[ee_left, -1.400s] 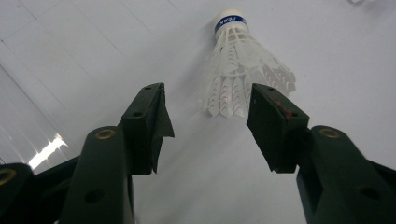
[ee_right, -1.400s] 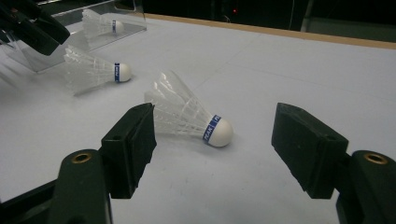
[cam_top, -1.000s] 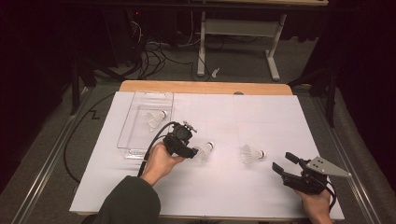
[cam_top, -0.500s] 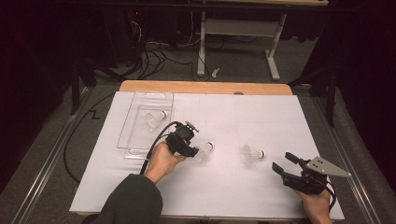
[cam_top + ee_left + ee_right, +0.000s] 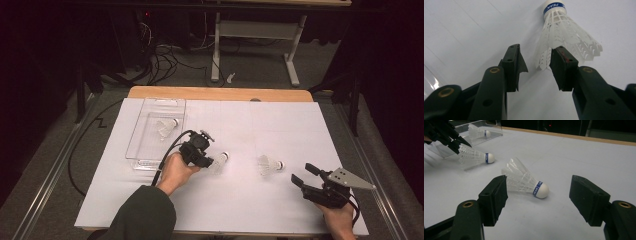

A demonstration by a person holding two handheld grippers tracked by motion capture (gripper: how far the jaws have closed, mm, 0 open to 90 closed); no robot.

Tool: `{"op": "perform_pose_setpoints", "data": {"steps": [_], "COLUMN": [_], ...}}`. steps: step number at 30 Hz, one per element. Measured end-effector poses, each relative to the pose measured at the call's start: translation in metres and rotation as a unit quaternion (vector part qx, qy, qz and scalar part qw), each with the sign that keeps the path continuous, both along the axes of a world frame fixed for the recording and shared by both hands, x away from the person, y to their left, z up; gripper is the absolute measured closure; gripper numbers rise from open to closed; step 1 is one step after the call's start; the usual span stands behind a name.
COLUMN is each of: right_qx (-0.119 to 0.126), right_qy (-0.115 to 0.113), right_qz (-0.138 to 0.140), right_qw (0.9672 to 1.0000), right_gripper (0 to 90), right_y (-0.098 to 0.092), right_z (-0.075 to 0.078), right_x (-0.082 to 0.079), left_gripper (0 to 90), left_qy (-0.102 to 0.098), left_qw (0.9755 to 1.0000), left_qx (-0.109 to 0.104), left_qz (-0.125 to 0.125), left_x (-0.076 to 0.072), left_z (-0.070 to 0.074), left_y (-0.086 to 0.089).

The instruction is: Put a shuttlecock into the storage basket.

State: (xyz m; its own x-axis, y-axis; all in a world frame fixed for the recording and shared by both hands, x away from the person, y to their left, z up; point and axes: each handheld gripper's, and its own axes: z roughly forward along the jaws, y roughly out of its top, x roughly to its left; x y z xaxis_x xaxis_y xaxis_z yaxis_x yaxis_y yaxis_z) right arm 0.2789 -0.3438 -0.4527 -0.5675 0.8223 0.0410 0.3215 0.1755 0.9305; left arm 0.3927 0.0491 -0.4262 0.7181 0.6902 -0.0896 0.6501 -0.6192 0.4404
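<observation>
A white shuttlecock (image 5: 564,37) with a blue band lies on the white table sheet, cork pointing away from my left gripper (image 5: 537,67). The jaws have just been closing. The skirt's edge sits between them, against the right pad (image 5: 560,66) and apart from the left pad, so nothing is gripped. From above, the left gripper (image 5: 209,161) sits at that shuttlecock (image 5: 220,161). My right gripper (image 5: 537,182) stands wide open just short of a second shuttlecock (image 5: 526,180), which lies on its side. The right gripper (image 5: 303,173) rests near the front right.
A clear plastic tray (image 5: 145,150) stands at the left on the white sheet (image 5: 260,125) and holds a third shuttlecock (image 5: 166,127). The wooden table edge (image 5: 220,93) runs along the back. Cables and a desk frame (image 5: 250,35) lie beyond it.
The left gripper has crept slightly toward its shuttlecock. The right hand and both loose shuttlecocks lie as before.
</observation>
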Motion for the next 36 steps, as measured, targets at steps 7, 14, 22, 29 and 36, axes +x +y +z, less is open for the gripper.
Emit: {"op": "perform_pose_setpoints", "data": {"steps": [7, 14, 22, 29, 36], "right_qx": [0.000, 0.000, -0.001, -0.002, -0.003], "right_qy": [0.000, 0.000, 0.000, 0.000, 0.001], "right_qz": [0.000, 0.001, 0.000, 0.001, 0.001], "right_qw": [1.0000, 1.0000, 1.0000, 1.0000, 1.0000], "right_gripper": [31.1, 31.1, 31.2, 31.2, 31.3], "right_y": [0.0000, 0.0001, 0.0003, 0.0005, 0.0006], "right_z": [0.0000, -0.0001, -0.0001, -0.0001, -0.0002], "right_x": [0.0000, 0.0001, 0.0001, 0.0001, 0.0001], "left_gripper": [62.2, 64.8, 70.2, 76.6, 83.0], "left_qy": [0.003, 0.008, 0.016, 0.029, 0.037], "left_qw": [1.0000, 1.0000, 0.9998, 0.9996, 0.9993], "left_qx": [0.003, 0.004, 0.005, 0.001, -0.003], "left_qz": [-0.004, -0.003, -0.007, -0.007, -0.004], "left_x": [0.0015, 0.0033, 0.0042, 0.0065, 0.0076], "left_z": [-0.0005, -0.0024, -0.0042, -0.0063, -0.0064], "left_y": [-0.0033, -0.0043, -0.0055, -0.0051, -0.0040]}}
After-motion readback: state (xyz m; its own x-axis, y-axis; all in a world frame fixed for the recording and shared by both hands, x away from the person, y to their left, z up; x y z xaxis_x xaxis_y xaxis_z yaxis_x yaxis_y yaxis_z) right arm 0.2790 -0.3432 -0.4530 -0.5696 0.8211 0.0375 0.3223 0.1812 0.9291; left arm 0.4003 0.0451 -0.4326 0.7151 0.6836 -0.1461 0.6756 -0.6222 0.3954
